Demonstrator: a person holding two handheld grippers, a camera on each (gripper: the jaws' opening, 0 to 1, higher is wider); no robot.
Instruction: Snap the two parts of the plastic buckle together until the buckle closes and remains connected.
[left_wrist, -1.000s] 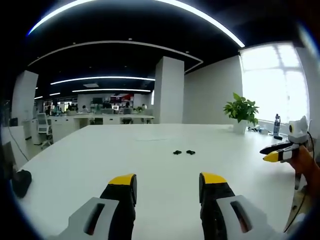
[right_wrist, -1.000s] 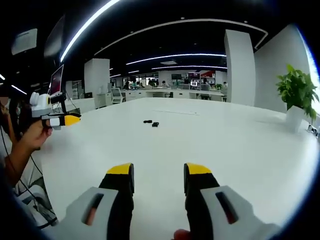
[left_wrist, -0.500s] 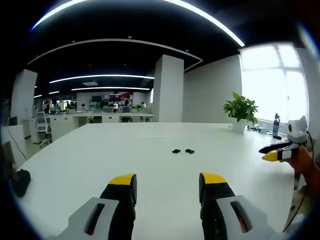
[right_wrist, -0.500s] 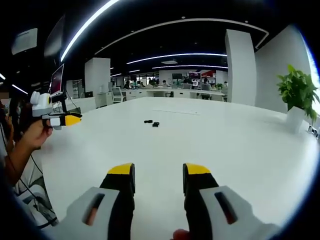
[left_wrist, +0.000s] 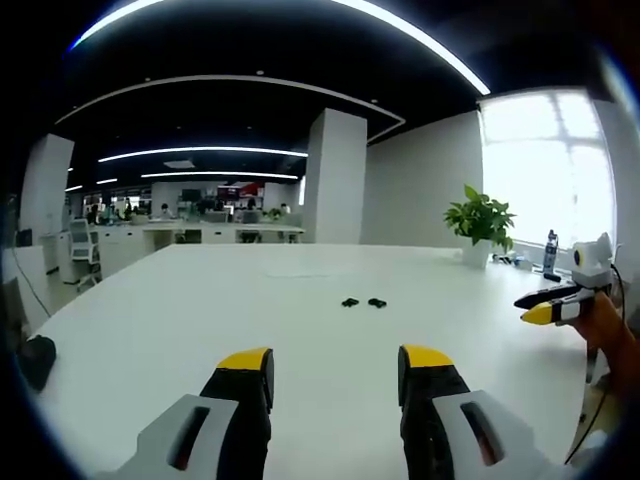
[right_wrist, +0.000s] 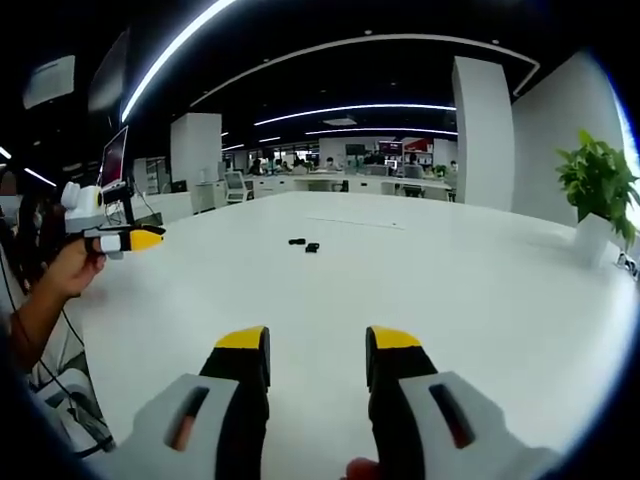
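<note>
Two small black buckle parts lie apart, side by side, far out on the white table: one part (left_wrist: 349, 302) and the other part (left_wrist: 377, 302) in the left gripper view, and again as a part (right_wrist: 296, 242) and a part (right_wrist: 312, 247) in the right gripper view. My left gripper (left_wrist: 335, 366) stands open well short of them, nothing between its yellow-tipped jaws. My right gripper (right_wrist: 317, 351) is open too, also far from the parts. The right gripper (left_wrist: 547, 305) shows at the right edge of the left gripper view; the left gripper (right_wrist: 118, 239) shows at the left of the right gripper view, held by a hand.
A potted plant (left_wrist: 482, 222) and a bottle (left_wrist: 549, 252) stand at the table's far right side. A dark object (left_wrist: 36, 360) lies at the left table edge. Office desks, chairs and a pillar (left_wrist: 336, 178) fill the background. The white table (left_wrist: 200, 310) is wide.
Both views have shifted slightly with the hands. The buckle parts have not moved and both grippers stay open.
</note>
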